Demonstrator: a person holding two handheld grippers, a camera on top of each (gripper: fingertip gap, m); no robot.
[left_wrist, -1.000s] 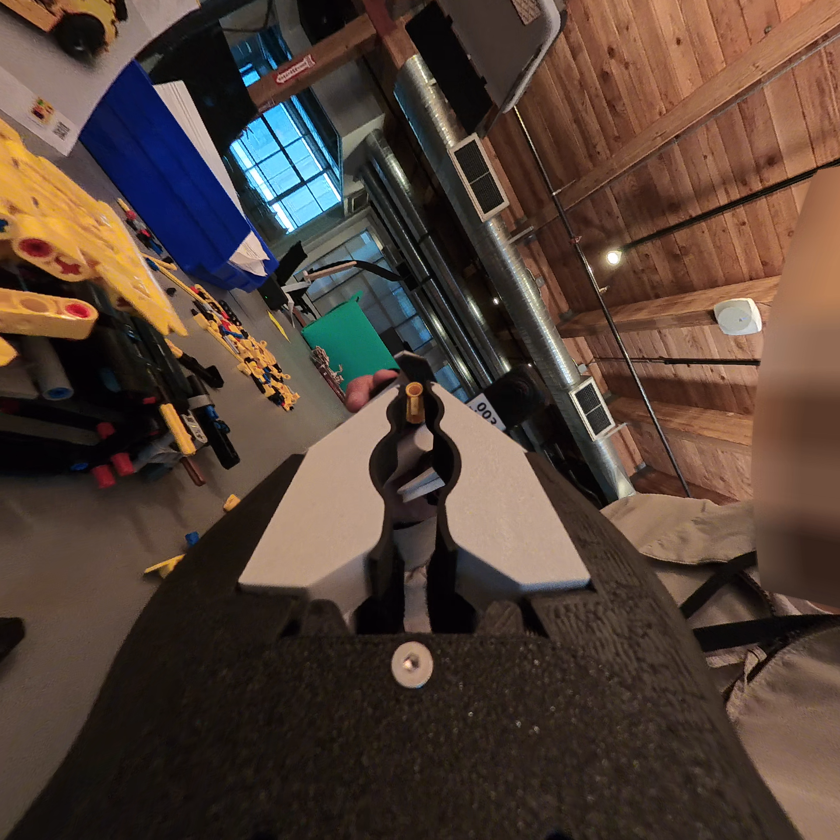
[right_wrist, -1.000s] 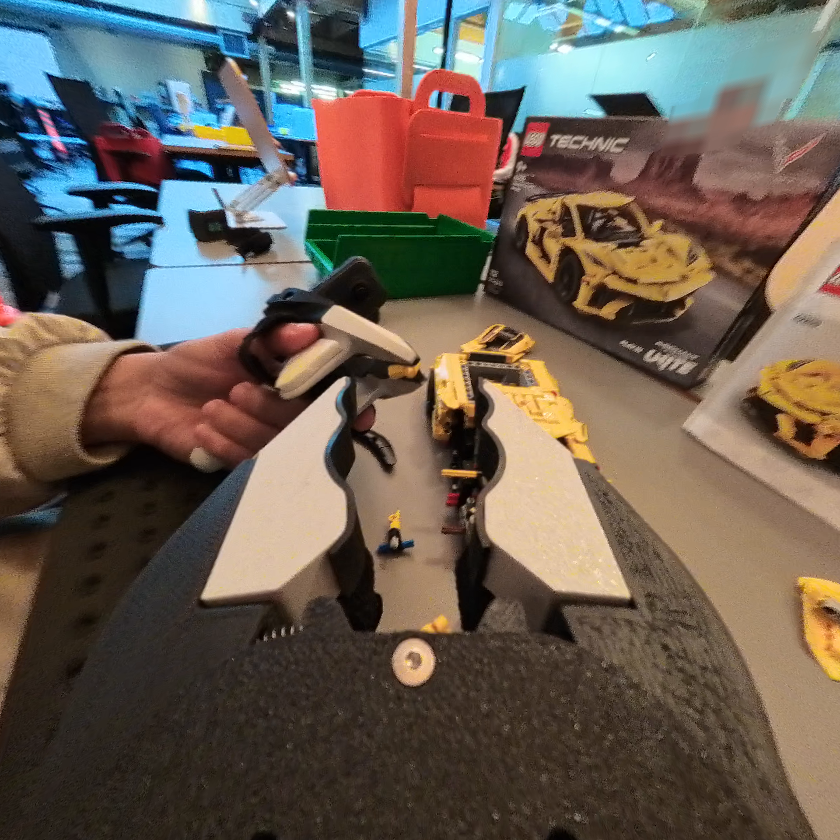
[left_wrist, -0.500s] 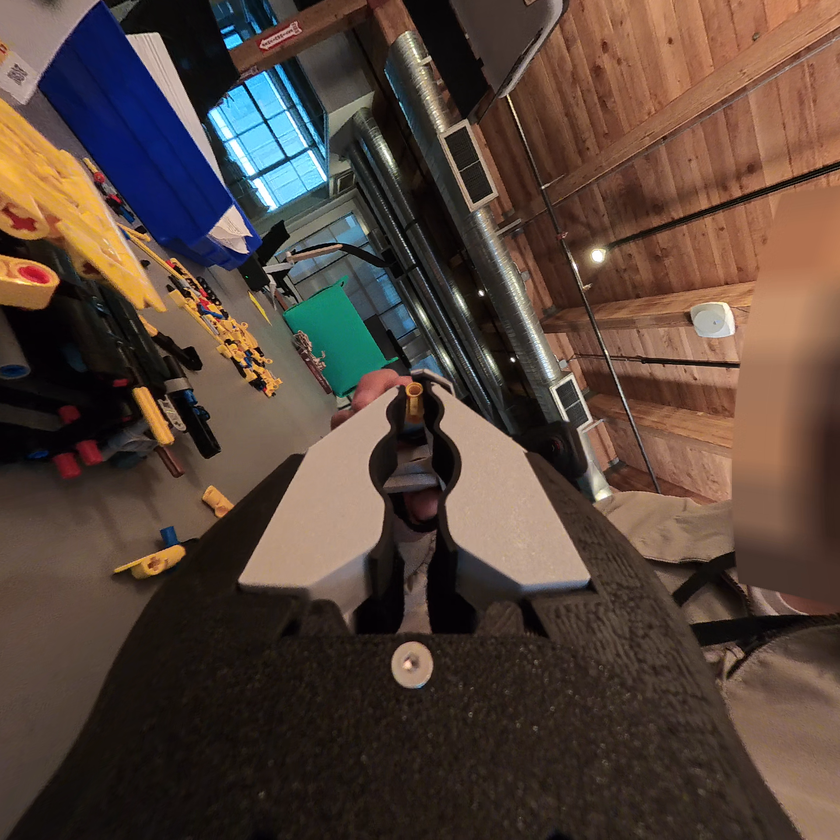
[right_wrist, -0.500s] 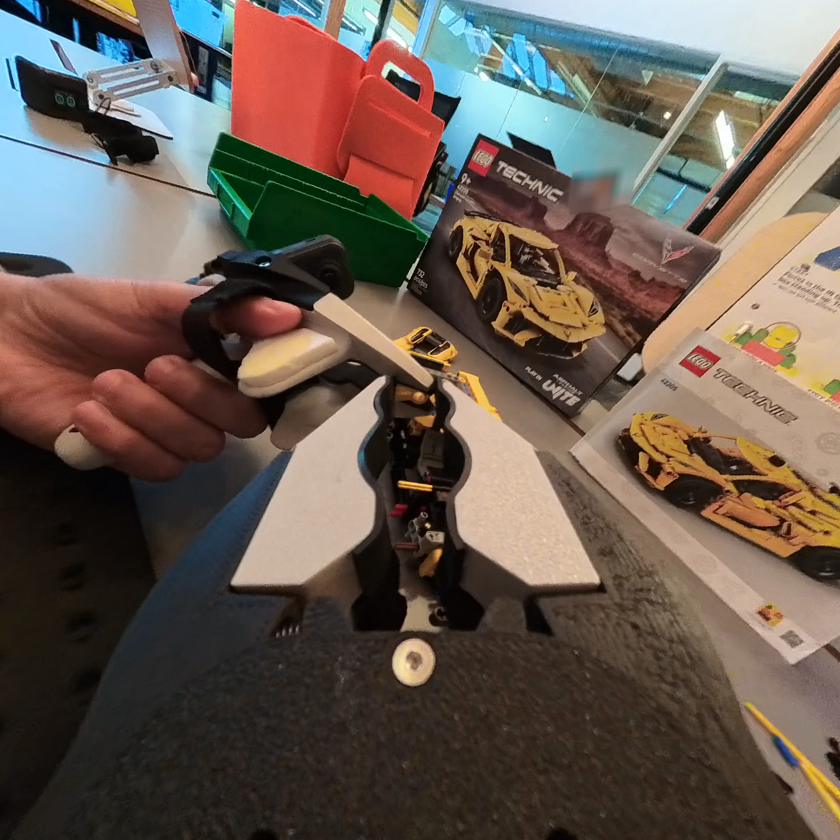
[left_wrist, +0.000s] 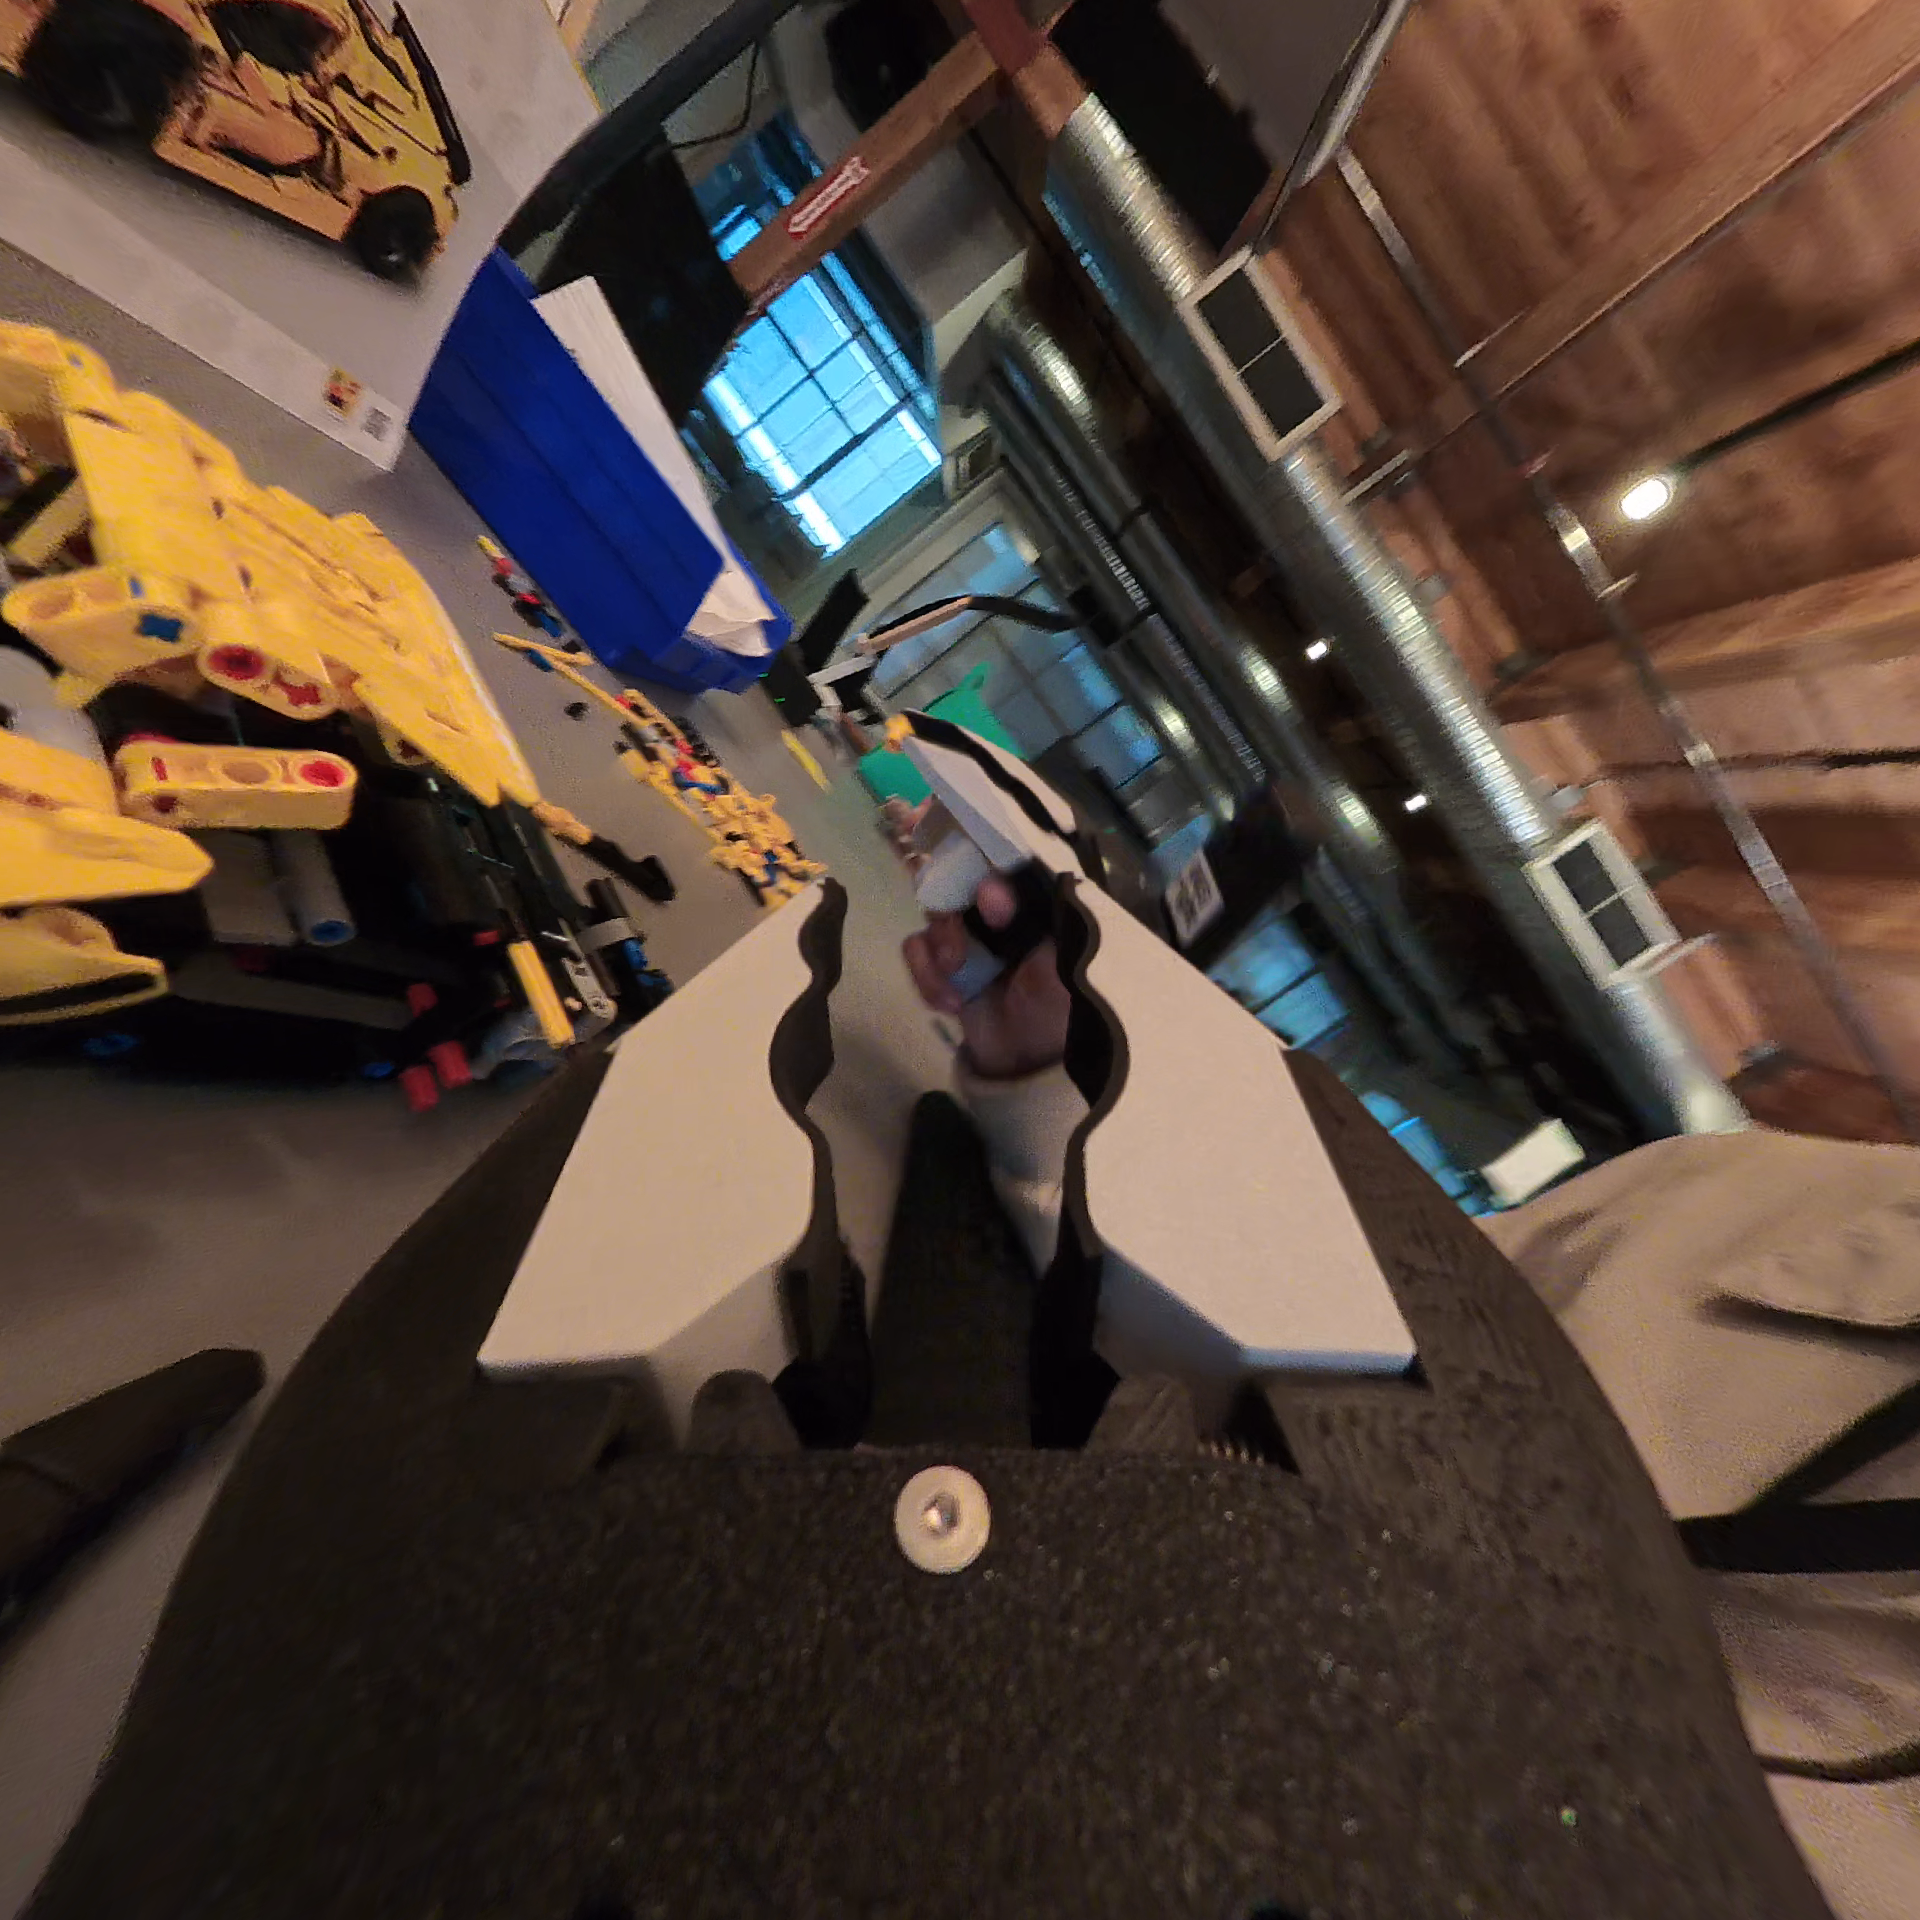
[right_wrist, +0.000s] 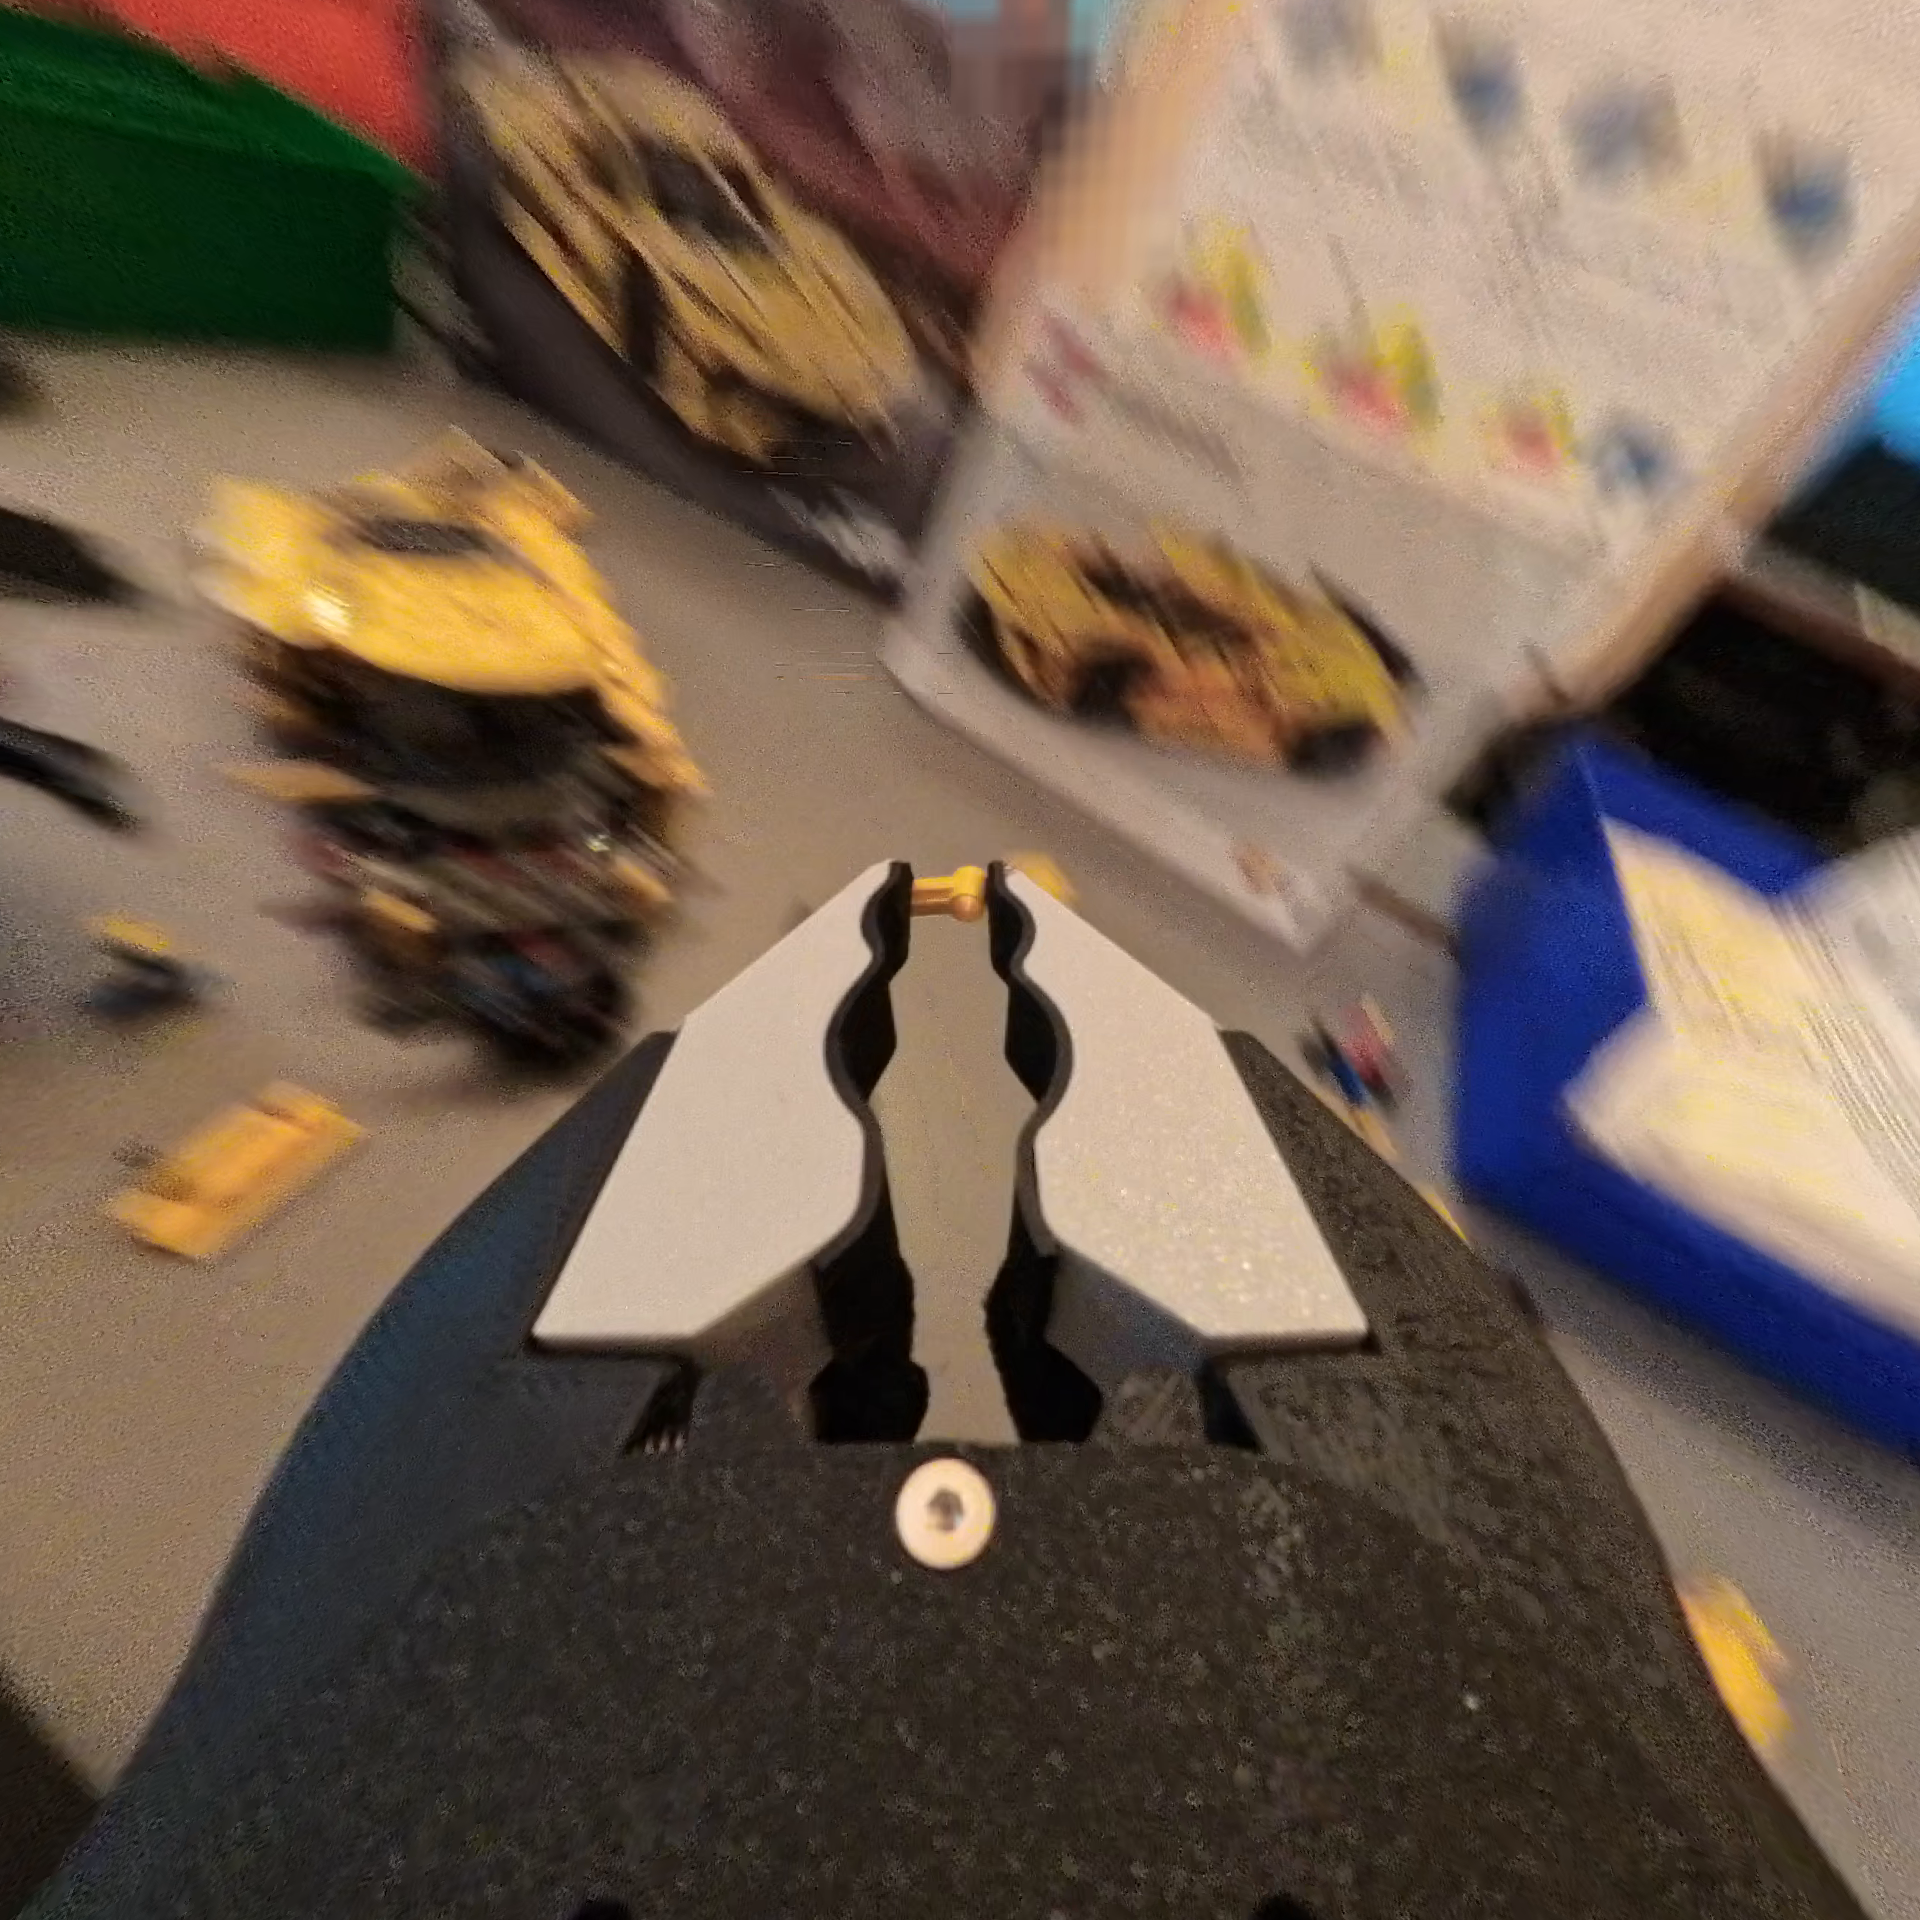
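My left gripper (left_wrist: 951, 894) is open and empty, held above the grey table (left_wrist: 156, 1226) and tilted on its side. Through its gap I see a hand (left_wrist: 1003, 1003) holding the right gripper (left_wrist: 909, 736), with a small yellow pin (left_wrist: 891, 730) at its tip. In the blurred right wrist view, my right gripper (right_wrist: 945, 871) is shut on that yellow pin (right_wrist: 948, 896), which lies crosswise between the fingertips, above the table. A partly built yellow and black toy car (left_wrist: 239, 748) stands to the left; it also shows in the right wrist view (right_wrist: 436, 717).
A blue bin (right_wrist: 1621, 1091) with papers stands at the right, also seen in the left wrist view (left_wrist: 571, 499). An instruction booklet (right_wrist: 1174, 644), a toy box (right_wrist: 707, 239) and a green bin (right_wrist: 187, 249) stand behind. Loose yellow pieces (left_wrist: 727, 821) (right_wrist: 239, 1164) lie on the table. My hands' fingertips stand some 20 cm from each other.
The yellow pin went from the left gripper to the right one. The left gripper opened. The right gripper shut on the pin and swung fast to the right.
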